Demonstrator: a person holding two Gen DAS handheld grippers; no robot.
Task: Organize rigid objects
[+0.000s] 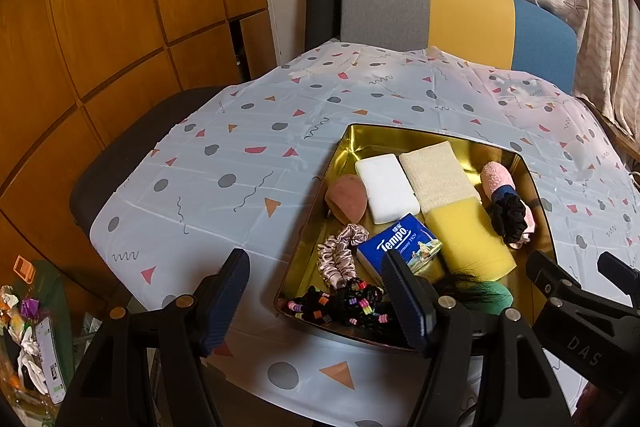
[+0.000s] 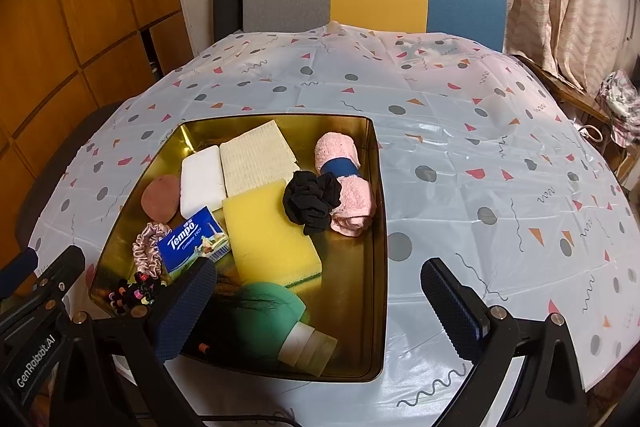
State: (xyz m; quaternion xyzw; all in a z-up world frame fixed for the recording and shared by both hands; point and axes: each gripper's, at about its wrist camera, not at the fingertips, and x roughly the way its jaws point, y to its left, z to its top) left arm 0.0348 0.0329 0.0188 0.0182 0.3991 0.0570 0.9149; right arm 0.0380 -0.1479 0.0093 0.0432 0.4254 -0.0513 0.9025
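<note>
Both grippers hover spread and empty at the counter's [image 2: 460, 163] near edge: left gripper [image 1: 316, 301], right gripper [image 2: 320, 307]. Gold tray [image 2: 380, 211] lies just ahead, holding tissue pack [image 2: 196, 239], yellow sponge [image 2: 268, 231] and green bottle [image 2: 280, 319], nearest the right gripper.

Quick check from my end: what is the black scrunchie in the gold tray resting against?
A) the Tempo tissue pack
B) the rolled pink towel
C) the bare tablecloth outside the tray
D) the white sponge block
B: the black scrunchie lies against the rolled pink towel, on the right side of the gold tray.
</note>
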